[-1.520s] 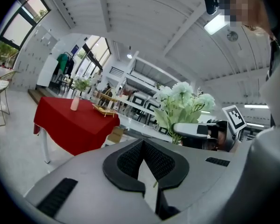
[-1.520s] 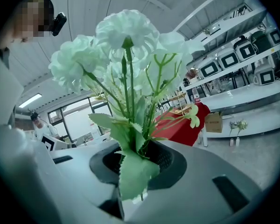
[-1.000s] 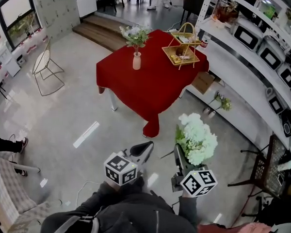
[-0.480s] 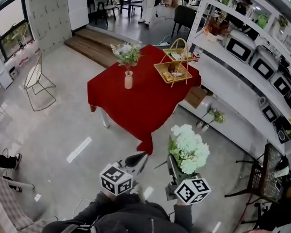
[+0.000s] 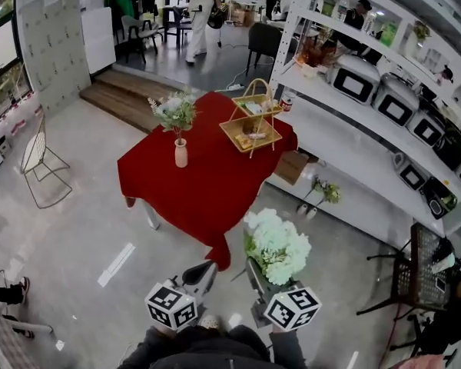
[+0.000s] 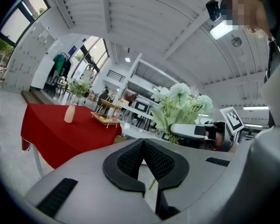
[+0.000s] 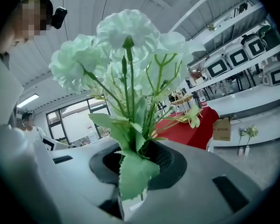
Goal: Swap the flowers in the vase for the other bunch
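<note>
I held the white bunch (image 5: pixel 278 244) clenched in my right claw (image 7: pixel 139 161), leaves hiding its stems. My left claw (image 6: pixel 142 143) was clenched, empty. The vase (image 5: pixel 181 154) stood well apart on the red surface (image 5: pixel 207 194).

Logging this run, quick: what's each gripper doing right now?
Left gripper: closed, holding nothing.
Right gripper: closed on the stems of the white flower bunch.

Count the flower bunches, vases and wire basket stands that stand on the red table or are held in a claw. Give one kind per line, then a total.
Flower bunches: 2 (green bunch in the vase, white bunch in the right claw)
Vases: 1
Wire basket stands: 1
Total: 4
</note>
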Available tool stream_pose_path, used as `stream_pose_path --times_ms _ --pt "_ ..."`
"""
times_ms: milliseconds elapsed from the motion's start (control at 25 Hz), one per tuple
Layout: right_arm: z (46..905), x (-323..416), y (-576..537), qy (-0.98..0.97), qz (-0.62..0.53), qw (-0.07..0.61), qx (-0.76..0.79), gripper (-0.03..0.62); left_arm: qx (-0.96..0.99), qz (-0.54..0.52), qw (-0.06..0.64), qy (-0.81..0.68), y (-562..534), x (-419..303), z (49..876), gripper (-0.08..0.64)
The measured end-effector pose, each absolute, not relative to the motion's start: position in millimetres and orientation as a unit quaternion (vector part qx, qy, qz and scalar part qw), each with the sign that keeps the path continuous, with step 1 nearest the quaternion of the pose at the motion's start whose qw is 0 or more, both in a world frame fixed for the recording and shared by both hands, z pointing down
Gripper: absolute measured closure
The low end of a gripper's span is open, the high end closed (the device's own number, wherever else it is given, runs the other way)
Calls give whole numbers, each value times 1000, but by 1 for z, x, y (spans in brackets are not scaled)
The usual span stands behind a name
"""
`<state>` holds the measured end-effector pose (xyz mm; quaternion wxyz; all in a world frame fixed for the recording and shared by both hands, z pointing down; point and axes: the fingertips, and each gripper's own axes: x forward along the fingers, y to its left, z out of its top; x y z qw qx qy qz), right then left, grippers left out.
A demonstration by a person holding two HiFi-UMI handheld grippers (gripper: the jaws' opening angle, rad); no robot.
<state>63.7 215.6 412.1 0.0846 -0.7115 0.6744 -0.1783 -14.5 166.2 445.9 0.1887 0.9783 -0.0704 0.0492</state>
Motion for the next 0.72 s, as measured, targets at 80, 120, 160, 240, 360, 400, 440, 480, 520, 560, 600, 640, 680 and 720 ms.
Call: stream_pose_path --times_ms 80,120,160,240,360,400,440,480,520,560,600,640,680,720 --pt "411 63 210 677 -175 83 -710 522 980 50 183 -66 162 -14 444 552" --pt "410 61 207 679 -175 83 -708 522 980 51 182 -67 159 -14 444 552" --pt "410 60 205 681 -176 84 -706 522 980 51 182 -68 156 -14 444 552" --pt "410 58 202 683 -180 82 -703 522 979 51 185 -72 151 -13 444 552" --pt "409 57 198 686 -184 76 -700 522 978 48 190 -74 145 -13 442 552" --pt "408 57 196 689 -182 75 -698 522 978 46 192 -74 143 -12 441 552" --pt "406 58 194 691 -180 76 -696 522 977 44 193 -74 142 -11 441 552" --pt "406 59 191 692 -179 79 -695 522 977 42 194 -73 140 -10 441 552" --pt "406 61 189 692 -180 85 -694 522 977 41 194 -73 138 -10 441 552" --pt "406 62 186 691 -181 89 -694 522 977 40 195 -74 135 -9 441 552" --pt "406 62 182 692 -183 92 -693 522 977 39 195 -75 132 -9 441 552" --pt "407 62 179 692 -184 91 -692 522 977 38 195 -77 129 -10 441 552" --pt "407 62 175 694 -184 86 -691 522 977 37 196 -78 127 -10 440 554" --pt "407 63 171 695 -184 80 -690 522 977 36 197 -78 124 -9 440 552"
